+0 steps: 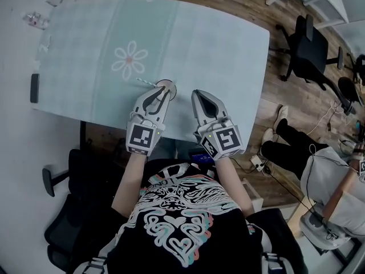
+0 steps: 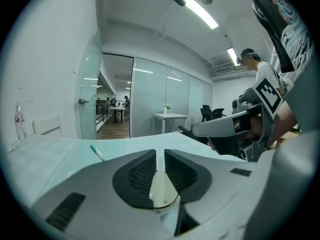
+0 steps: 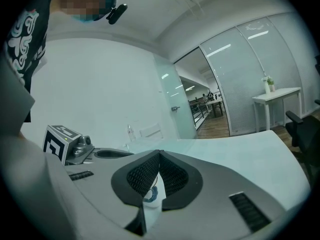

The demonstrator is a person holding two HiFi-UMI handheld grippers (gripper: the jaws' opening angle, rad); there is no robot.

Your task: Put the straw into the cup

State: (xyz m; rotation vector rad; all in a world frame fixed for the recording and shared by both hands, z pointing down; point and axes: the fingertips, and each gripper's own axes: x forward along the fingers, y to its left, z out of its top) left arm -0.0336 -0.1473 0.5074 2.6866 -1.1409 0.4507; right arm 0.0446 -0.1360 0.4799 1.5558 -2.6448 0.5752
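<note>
A small round cup (image 1: 169,86) stands on the pale teal tablecloth (image 1: 85,56) near the table's front edge. A white straw with a teal tip (image 1: 144,82) slants out of it to the left. My left gripper (image 1: 162,94) hovers right over the cup, jaws drawn together to a thin slit. In the left gripper view the cup rim (image 2: 167,196) shows below that slit (image 2: 160,153), and the straw tip (image 2: 96,152) rises past the left jaw. My right gripper (image 1: 197,94) is beside it on the right, shut and empty (image 3: 159,154).
A black flat device (image 1: 35,88) lies at the table's left edge, and a small bottle (image 1: 34,20) stands at the far left corner. Office chairs (image 1: 308,47) and a seated person (image 1: 336,187) are to the right. Another black chair (image 1: 63,176) sits near my left side.
</note>
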